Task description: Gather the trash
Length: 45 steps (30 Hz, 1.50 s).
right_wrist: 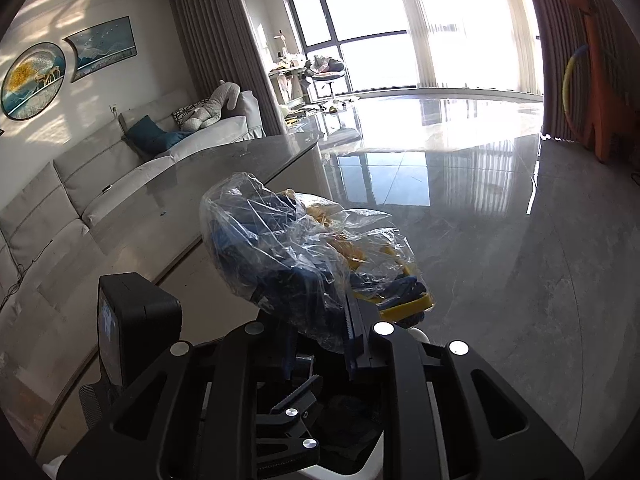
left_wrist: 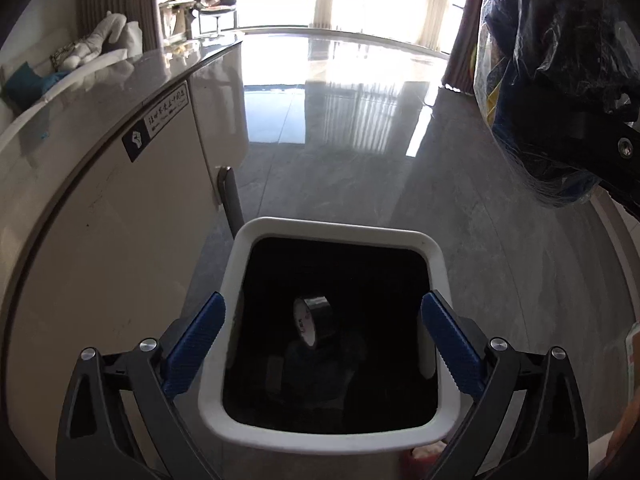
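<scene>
A: What are the claws doing?

B: The left gripper [left_wrist: 322,344] is spread wide with nothing between its blue pads [left_wrist: 196,344]. It hangs over the white trash bin [left_wrist: 440,280] at lower centre of the left wrist view.

A: Anything in the bin?

B: A roll of dark tape [left_wrist: 311,320] lies in its dark inside.

A: And the other claw?

B: The right gripper [right_wrist: 320,332] is pinching a crumpled clear plastic bag [right_wrist: 280,240] with blue and yellow bits inside, at centre of the right wrist view. The left wrist view shows that bag at upper right.

A: Around them?

B: A grey-topped counter [left_wrist: 120,208] stands left of the bin, which sits on a glossy grey floor [left_wrist: 400,140].
</scene>
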### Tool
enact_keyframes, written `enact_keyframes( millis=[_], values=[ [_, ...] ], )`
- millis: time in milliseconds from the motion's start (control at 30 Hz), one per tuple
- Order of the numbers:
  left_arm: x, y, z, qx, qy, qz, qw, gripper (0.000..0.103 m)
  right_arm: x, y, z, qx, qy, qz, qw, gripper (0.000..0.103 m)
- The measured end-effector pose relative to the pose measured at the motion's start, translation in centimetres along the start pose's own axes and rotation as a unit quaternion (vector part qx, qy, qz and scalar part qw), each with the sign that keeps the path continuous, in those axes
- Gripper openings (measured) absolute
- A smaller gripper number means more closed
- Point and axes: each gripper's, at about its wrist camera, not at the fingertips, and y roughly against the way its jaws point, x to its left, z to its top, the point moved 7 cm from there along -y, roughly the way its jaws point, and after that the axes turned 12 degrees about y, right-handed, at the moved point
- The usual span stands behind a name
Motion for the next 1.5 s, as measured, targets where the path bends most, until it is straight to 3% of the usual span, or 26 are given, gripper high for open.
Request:
enact_keyframes(
  millis=[67,267,600,833,867,933,967,1033,1167,1500],
  values=[
    [0.6,-0.3,0.1,-0.005,-0.002,0.028,0.9996,0.098,0.0,-0.1,-0.3,0.004,0.000,0.000,1.000,0.021],
    [1.2,0.8,0.6,-0.005,0.036,0.005,0.9993,0.098,0.5,-0.5,-0.2,0.009,0.006,0.005,1.000,0.022],
    [5.7,5.2,2.4,-0.082,0.061,0.075,0.9919,0.098,1.7,-2.6,-1.0,0.038,0.023,0.012,0.999,0.022],
    [9.0,6.8,2.9,-0.090,0.090,0.083,0.9883,0.098,3.2,-3.9,-1.5,0.057,0.036,0.020,0.998,0.026],
    [9.2,7.0,3.0,-0.092,0.090,0.084,0.9881,0.098,3.3,-4.0,-1.5,0.058,0.038,0.020,0.997,0.031],
    [9.6,7.4,3.0,-0.096,0.089,0.088,0.9874,0.097,3.7,-4.2,-1.5,0.059,0.038,0.019,0.997,0.068],
    [10.2,7.5,3.2,-0.103,0.091,0.108,0.9846,0.098,3.7,-4.4,-1.5,0.063,0.037,0.010,0.997,0.098],
    [10.8,7.9,3.4,-0.105,0.094,0.099,0.9851,0.098,3.2,-4.7,-1.7,0.064,0.033,-0.012,0.997,0.098],
    [11.8,8.5,3.5,-0.103,0.110,0.093,0.9841,0.098,3.4,-5.7,-2.2,0.086,0.029,-0.002,0.996,0.098],
    [12.0,9.4,3.6,-0.120,0.106,0.097,0.9822,0.098,5.0,-5.6,-0.9,0.064,0.051,-0.010,0.997,0.098]
  ],
)
